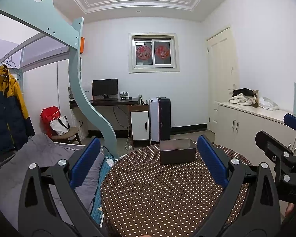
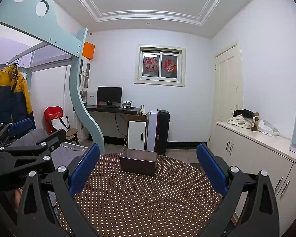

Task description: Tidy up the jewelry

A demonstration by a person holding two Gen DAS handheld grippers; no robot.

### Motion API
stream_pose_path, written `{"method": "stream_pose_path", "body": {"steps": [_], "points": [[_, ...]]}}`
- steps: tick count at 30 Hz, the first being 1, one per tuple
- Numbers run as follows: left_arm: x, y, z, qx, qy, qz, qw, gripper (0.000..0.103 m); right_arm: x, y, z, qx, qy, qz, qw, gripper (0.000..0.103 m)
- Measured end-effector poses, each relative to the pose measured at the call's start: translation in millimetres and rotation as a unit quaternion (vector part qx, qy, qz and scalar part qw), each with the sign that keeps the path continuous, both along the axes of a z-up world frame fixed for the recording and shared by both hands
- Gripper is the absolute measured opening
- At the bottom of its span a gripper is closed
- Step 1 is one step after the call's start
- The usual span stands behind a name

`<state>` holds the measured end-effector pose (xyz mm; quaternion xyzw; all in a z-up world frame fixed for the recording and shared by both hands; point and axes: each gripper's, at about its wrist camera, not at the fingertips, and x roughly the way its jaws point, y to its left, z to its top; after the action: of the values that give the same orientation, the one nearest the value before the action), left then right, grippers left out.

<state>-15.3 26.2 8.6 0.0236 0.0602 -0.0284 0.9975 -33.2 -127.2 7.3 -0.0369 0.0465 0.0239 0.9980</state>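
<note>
A dark rectangular open box (image 1: pixel 177 151) stands on the far side of a round table with a brown white-dotted cloth (image 1: pixel 157 193); it also shows in the right wrist view (image 2: pixel 138 161). Its contents are too dim to make out. My left gripper (image 1: pixel 149 150) is open and empty, held above the near part of the table. My right gripper (image 2: pixel 148 158) is open and empty too, level with the left one. The right gripper also shows at the right edge of the left wrist view (image 1: pixel 282 138), and the left gripper at the left edge of the right wrist view (image 2: pixel 23 138). No jewelry is visible on the cloth.
A bed with grey bedding (image 1: pixel 35 158) lies left of the table under a pale blue loft frame (image 1: pixel 77 90). White cabinets with a counter (image 2: pixel 256 150) run along the right. A desk with a monitor (image 1: pixel 104 88) and a suitcase (image 1: pixel 160 116) stand at the far wall.
</note>
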Motion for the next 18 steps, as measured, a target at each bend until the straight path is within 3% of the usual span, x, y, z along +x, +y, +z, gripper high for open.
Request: {"method": "stream_pose_path", "body": {"steps": [18], "points": [[-1.3,1.0,-1.7,0.001,0.001,0.0,1.0,0.096,0.7,3.1,-0.6,0.0,0.004,0.002,1.0,0.095]]}}
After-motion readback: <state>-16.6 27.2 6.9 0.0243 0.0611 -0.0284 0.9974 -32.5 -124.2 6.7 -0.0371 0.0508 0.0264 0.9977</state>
